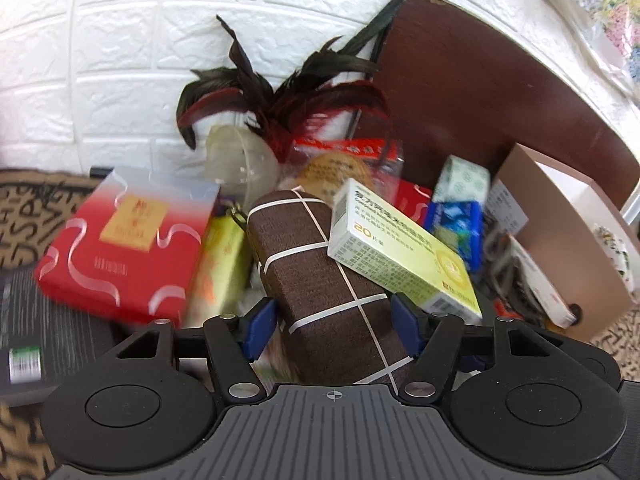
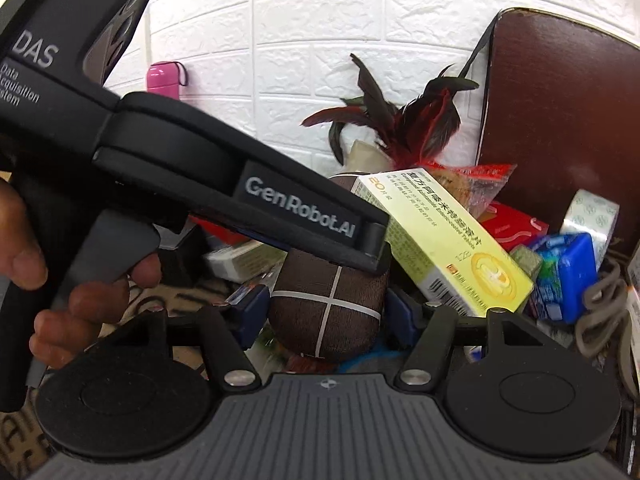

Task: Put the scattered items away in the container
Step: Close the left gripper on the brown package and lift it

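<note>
A brown case with white grid lines (image 1: 320, 264) lies on a pile of items. My left gripper (image 1: 334, 320) is open, its blue pads on either side of the case with small gaps. My right gripper (image 2: 326, 310) is open too and straddles the case's rounded end (image 2: 324, 320). A yellow-green medicine box (image 1: 404, 256) leans on the case, also in the right wrist view (image 2: 444, 240). The pile holds a red box (image 1: 124, 240), a feather duster (image 1: 288, 100), a blue packet (image 1: 456, 228) and a tape roll (image 2: 592, 212). The left gripper's black body (image 2: 240, 208) crosses the right wrist view.
A dark brown upright panel (image 1: 480, 92) stands behind the pile against the white brick wall. A tan open box (image 1: 568, 240) is at the right. A patterned mat (image 1: 32, 200) lies at the left. A pink bottle (image 2: 164, 80) stands by the wall.
</note>
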